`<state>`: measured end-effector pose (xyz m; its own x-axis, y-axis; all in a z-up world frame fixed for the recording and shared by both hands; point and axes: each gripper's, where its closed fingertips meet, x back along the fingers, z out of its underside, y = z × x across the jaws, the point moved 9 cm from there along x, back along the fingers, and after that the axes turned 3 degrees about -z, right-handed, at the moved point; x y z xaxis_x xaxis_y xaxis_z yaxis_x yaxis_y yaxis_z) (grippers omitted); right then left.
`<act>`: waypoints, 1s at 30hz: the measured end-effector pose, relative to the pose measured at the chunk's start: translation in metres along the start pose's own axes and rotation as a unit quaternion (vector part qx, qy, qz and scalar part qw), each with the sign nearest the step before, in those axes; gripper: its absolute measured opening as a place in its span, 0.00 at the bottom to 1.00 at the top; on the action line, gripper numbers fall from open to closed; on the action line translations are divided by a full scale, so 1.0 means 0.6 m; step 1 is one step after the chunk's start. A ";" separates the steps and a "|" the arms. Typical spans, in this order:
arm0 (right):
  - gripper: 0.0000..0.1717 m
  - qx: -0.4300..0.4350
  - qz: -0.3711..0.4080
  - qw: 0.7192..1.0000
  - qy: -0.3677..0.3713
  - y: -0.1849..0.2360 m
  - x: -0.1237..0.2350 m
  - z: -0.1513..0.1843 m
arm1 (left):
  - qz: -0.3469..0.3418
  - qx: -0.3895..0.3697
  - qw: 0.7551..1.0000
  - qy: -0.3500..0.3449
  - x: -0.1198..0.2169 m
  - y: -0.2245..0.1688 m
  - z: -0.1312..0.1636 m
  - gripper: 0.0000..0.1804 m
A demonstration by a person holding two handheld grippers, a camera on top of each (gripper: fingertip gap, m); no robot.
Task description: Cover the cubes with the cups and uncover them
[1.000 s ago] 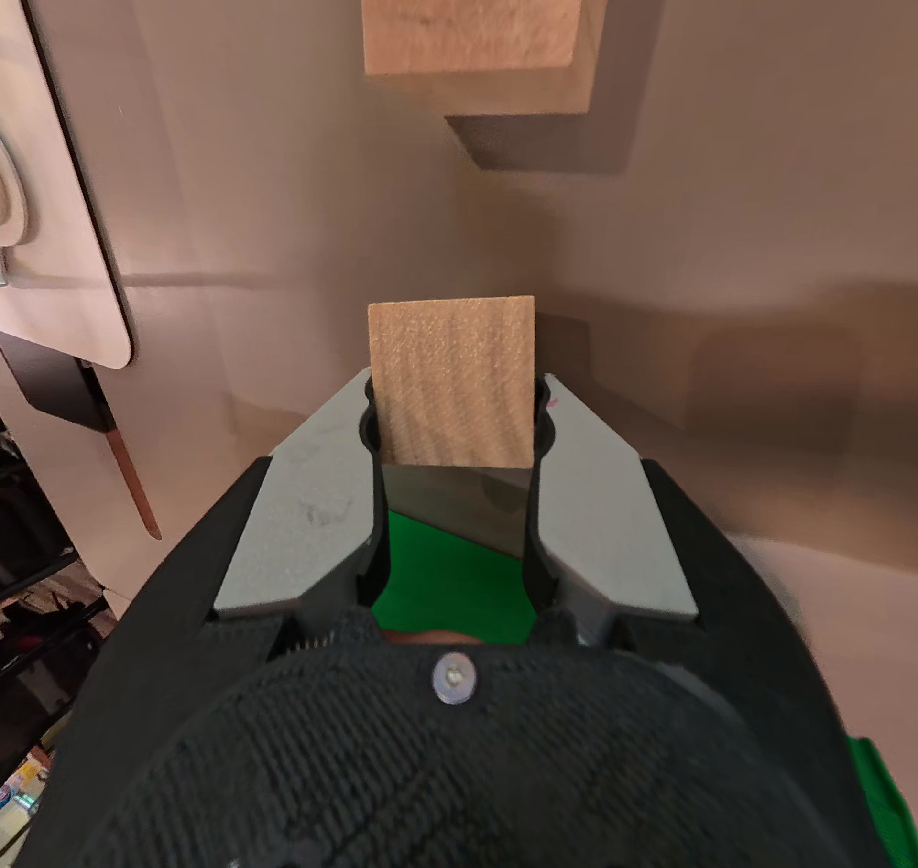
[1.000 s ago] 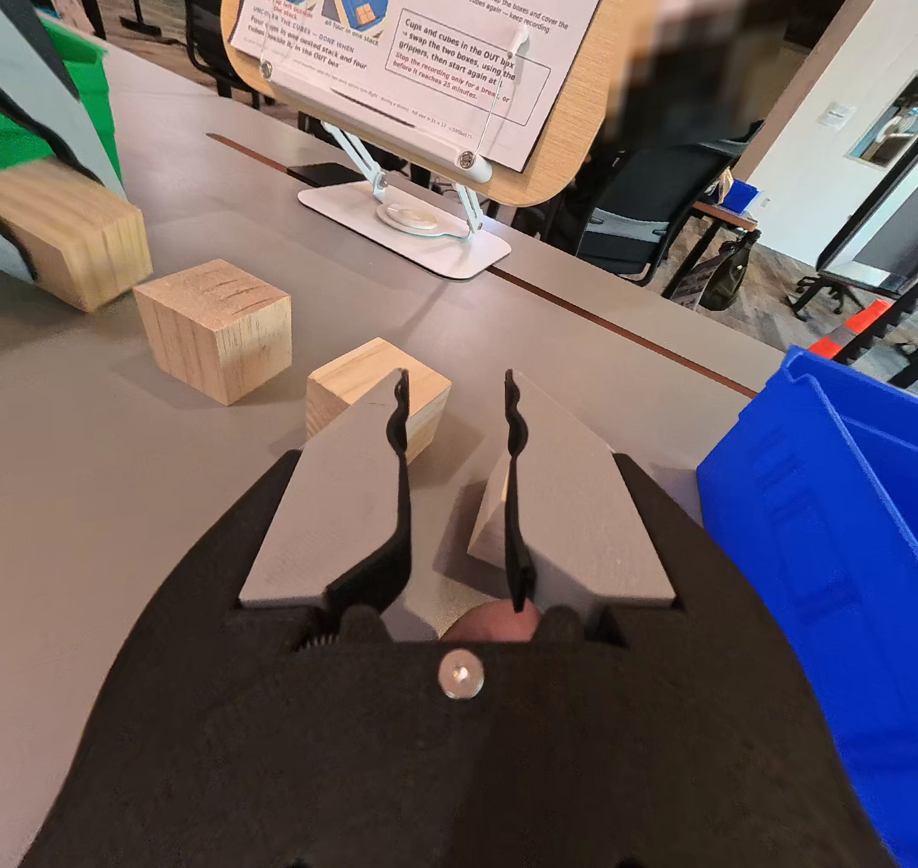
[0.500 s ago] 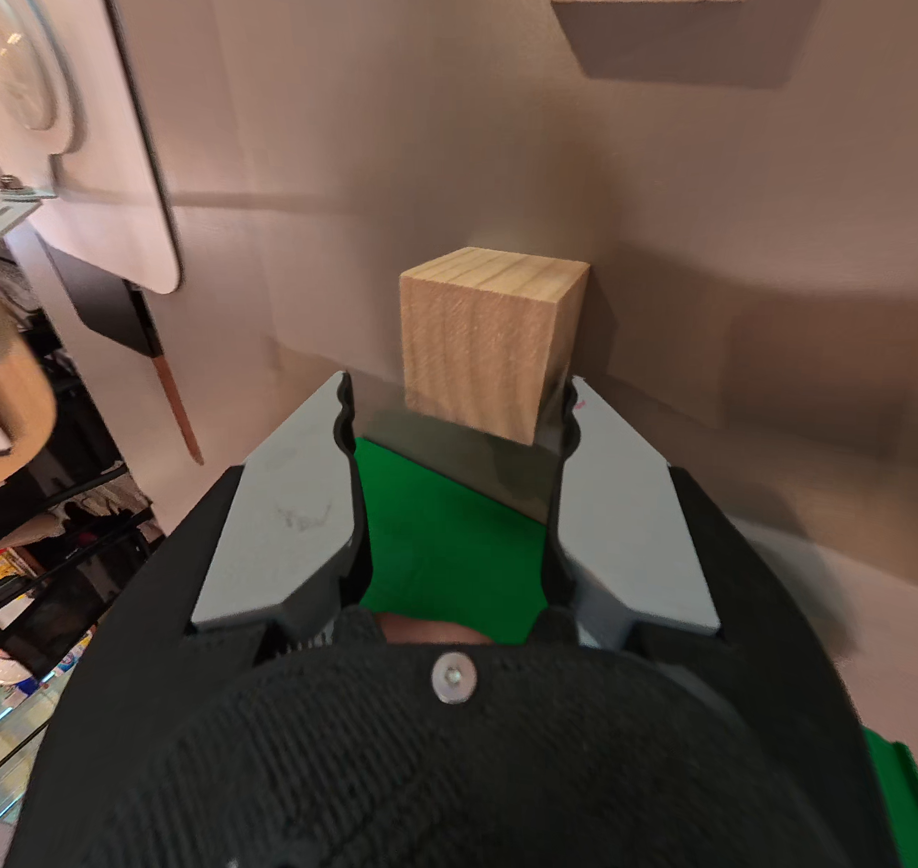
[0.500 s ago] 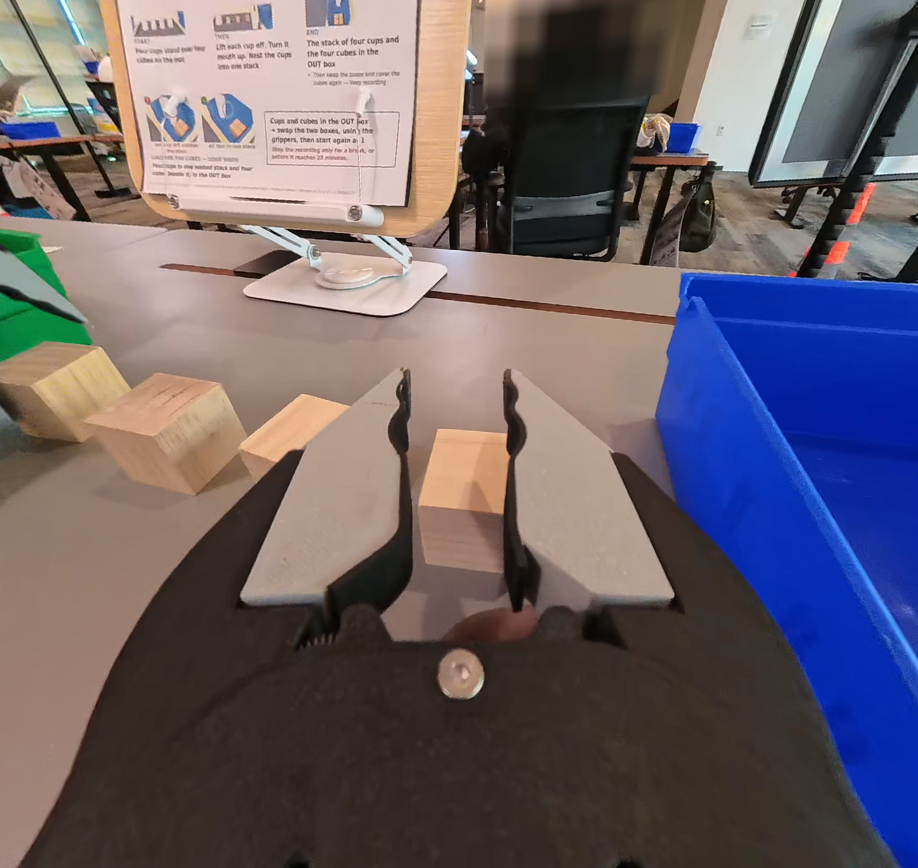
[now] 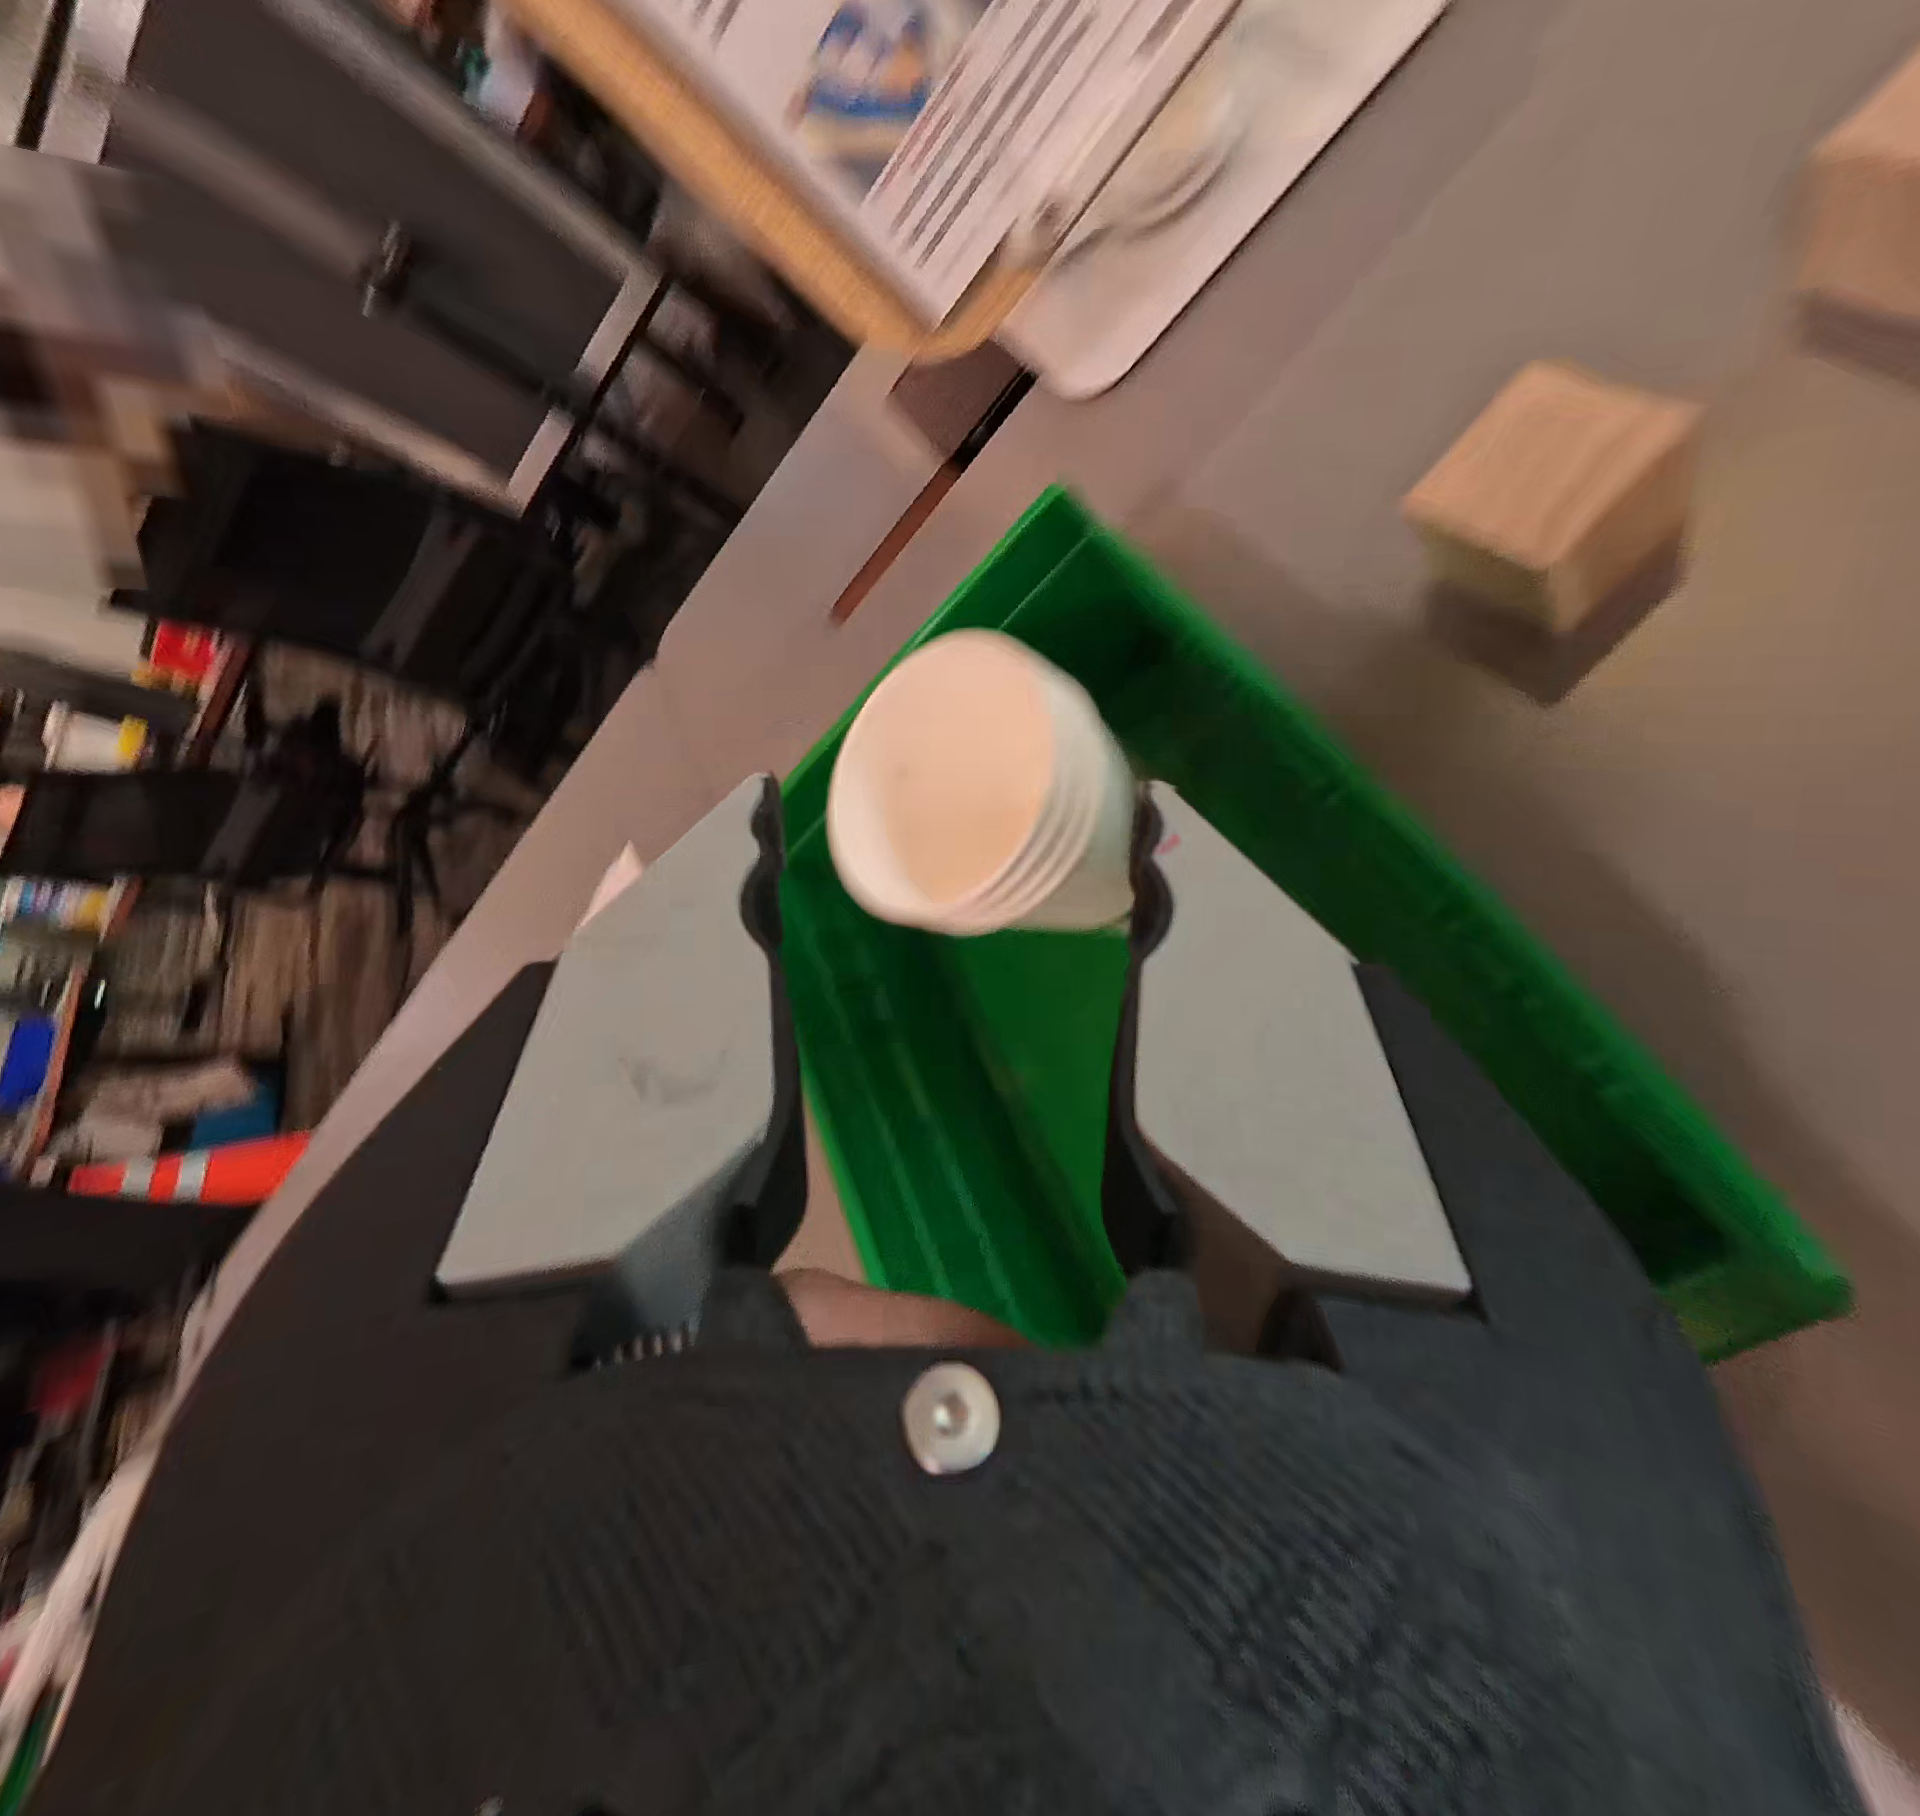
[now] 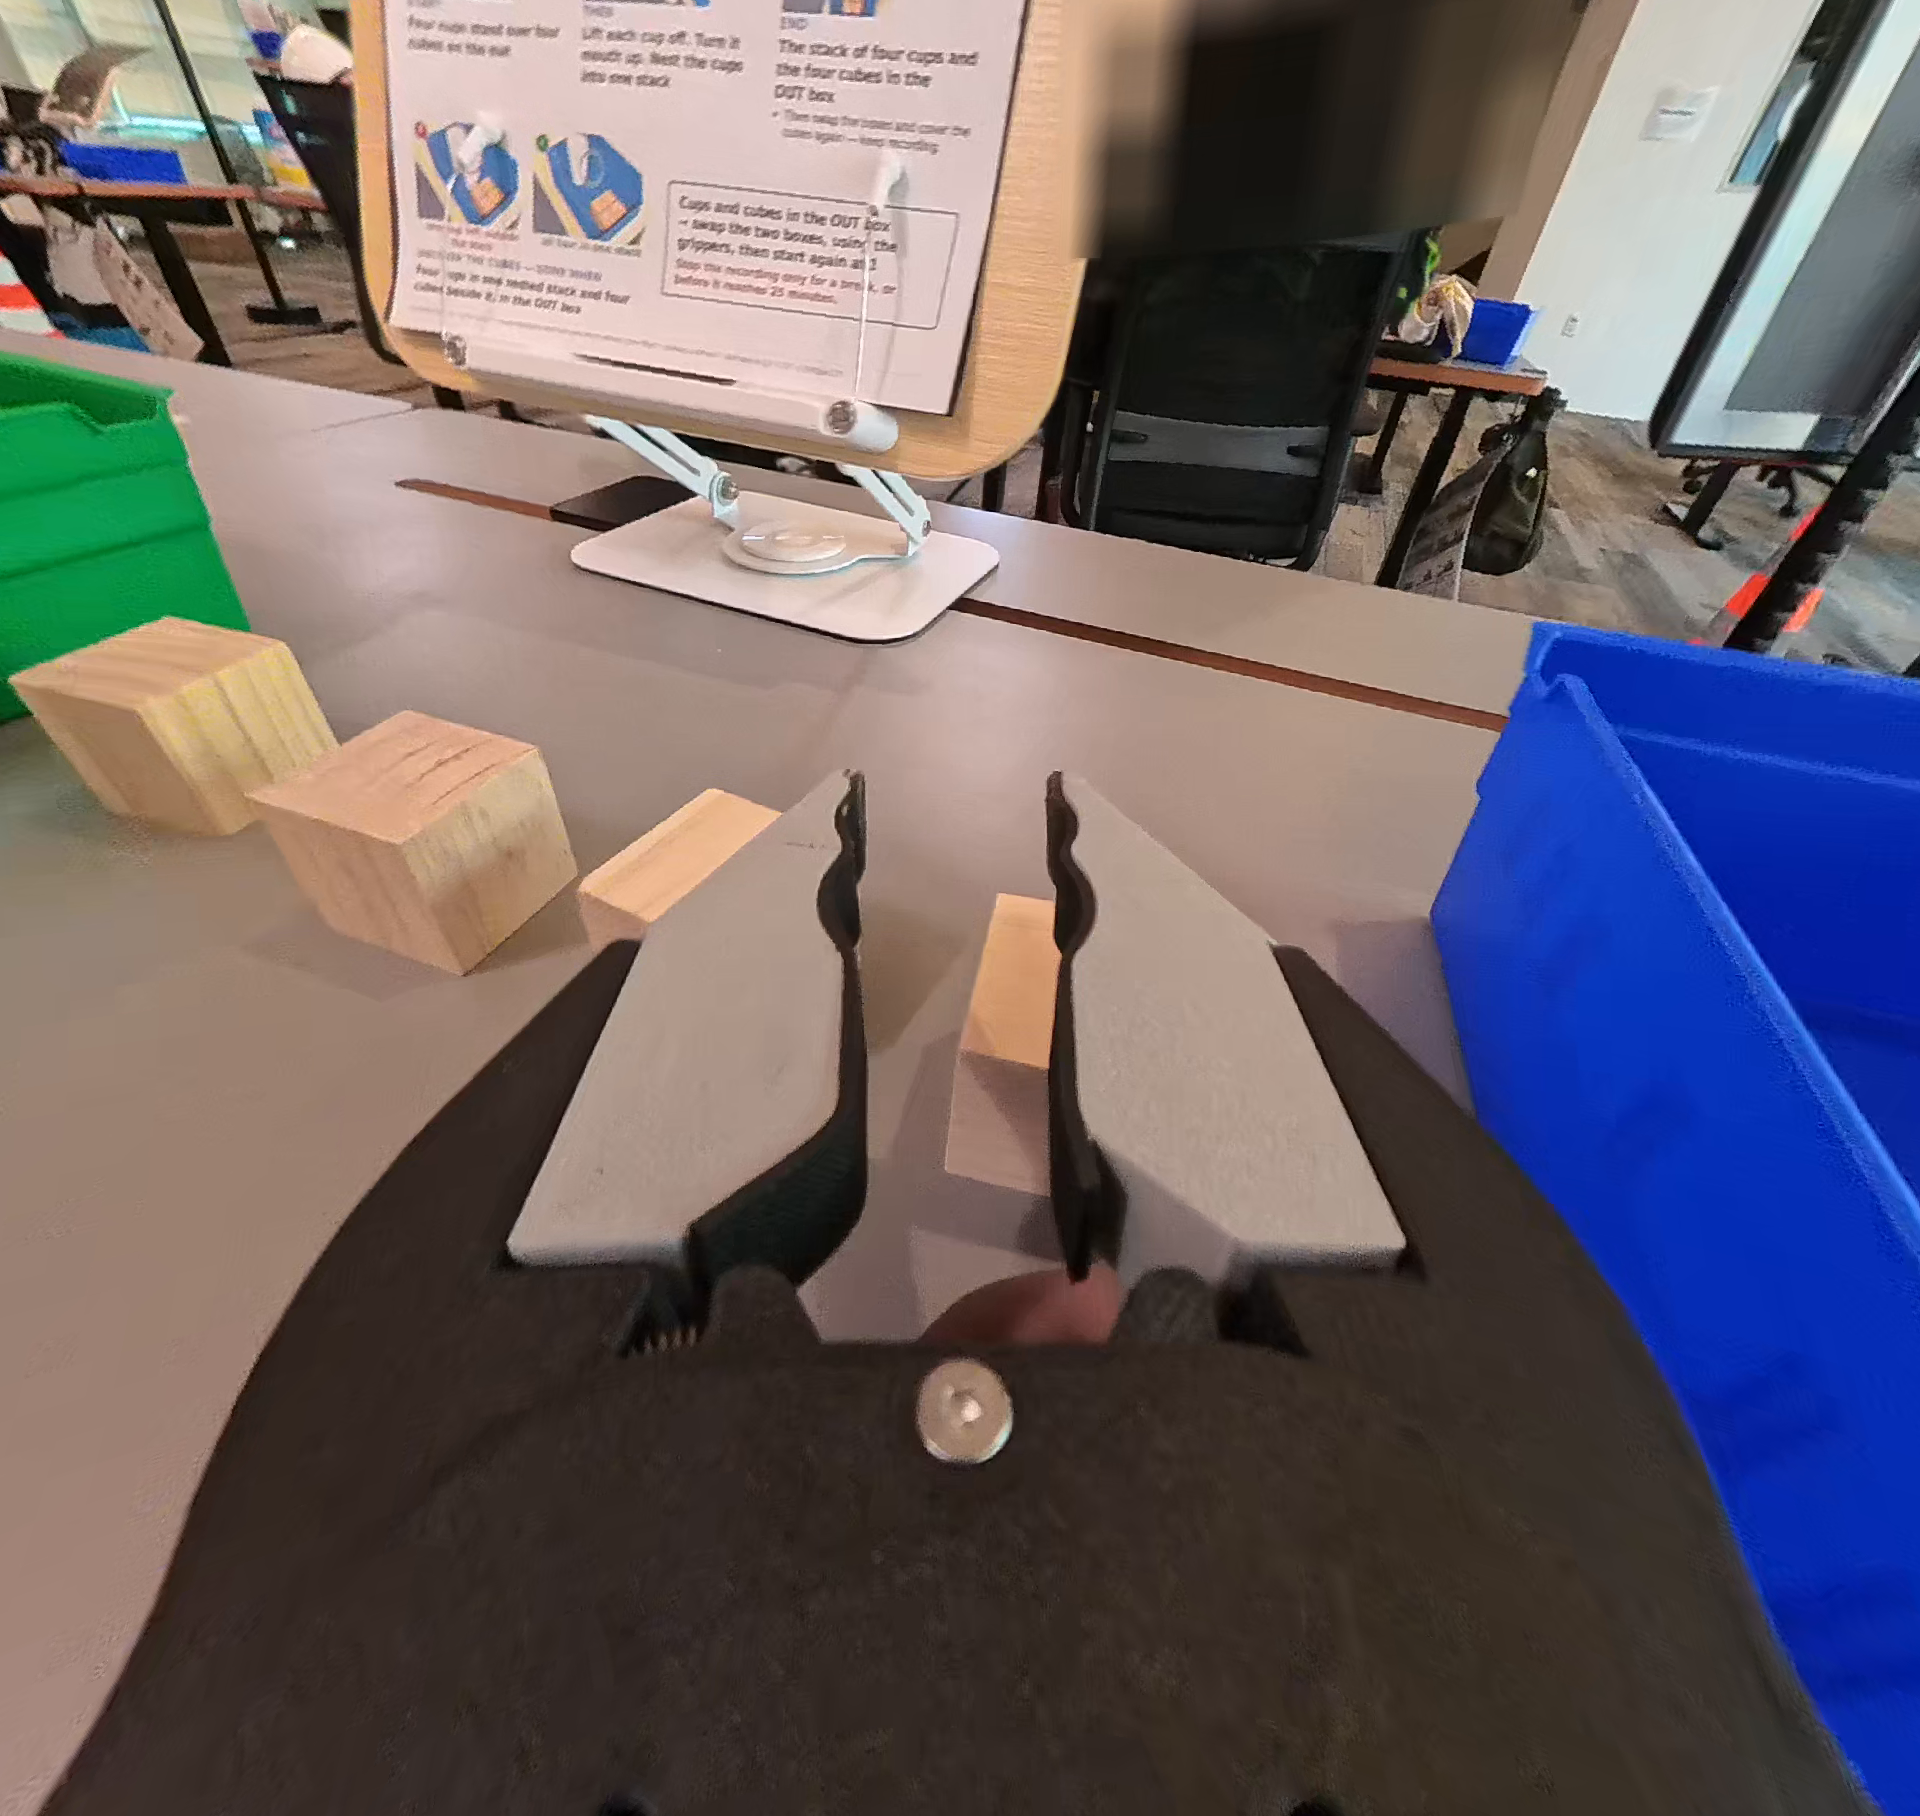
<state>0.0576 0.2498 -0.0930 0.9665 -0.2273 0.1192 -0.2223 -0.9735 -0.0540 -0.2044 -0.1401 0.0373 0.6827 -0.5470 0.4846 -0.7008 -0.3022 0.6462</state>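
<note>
1. Hovering over the green bin point(image 5: 1351, 831), my left gripper point(image 5: 951, 821) is standing released. A nested stack of white cups point(image 5: 966, 790) is sitting between the fingers. The 9 o'clock pad is showing green beside the rim, while the 3 o'clock pad looks to be brushing the cup wall.
2. The cups are smooth, thin-walled paper cones with rolled rims layered at 4 o'clock. The stack is tilting, its mouth opening toward me and slightly to 10 o'clock, its long axis running away toward 4 o'clock. This view is blurring.
3. The bin is hard ribbed plastic with straight walls, one closing in at 2 o'clock of the cups.
4. My right gripper point(image 6: 951, 831) is hanging released over the matte grey table point(image 6: 1195, 727), with bare tabletop showing between its tips.
5. Four square-edged wooden cubes with visible grain are lying in a row on the table: point(image 6: 171, 717), point(image 6: 416, 831), point(image 6: 665, 862), and one half hidden behind my 3 o'clock finger point(image 6: 1008, 977).
6. A glossy blue bin point(image 6: 1662, 1039) is walling off 3 o'clock. Open table is stretching toward 12 o'clock up to a wooden board stand point(image 6: 707, 156).
</note>
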 end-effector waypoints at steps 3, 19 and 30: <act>0.18 0.022 -0.003 1.000 0.001 0.011 0.001 0.001 | -0.034 0.010 0.998 0.051 -0.001 0.023 0.043 0.33; 0.17 0.023 -0.010 1.000 0.004 0.010 0.003 0.004 | 0.036 -0.050 0.992 0.112 -0.101 -0.017 0.029 0.14; 0.17 0.024 -0.017 1.000 -0.003 0.014 0.004 -0.002 | 0.060 -0.042 0.989 0.126 -0.104 -0.022 0.039 0.06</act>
<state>0.0579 0.2413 -0.0920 0.9741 -0.1945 0.1156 -0.1836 -0.9781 -0.0982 -0.2427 -0.1205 -0.0151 0.6331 -0.3606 0.6850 -0.7674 -0.1758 0.6167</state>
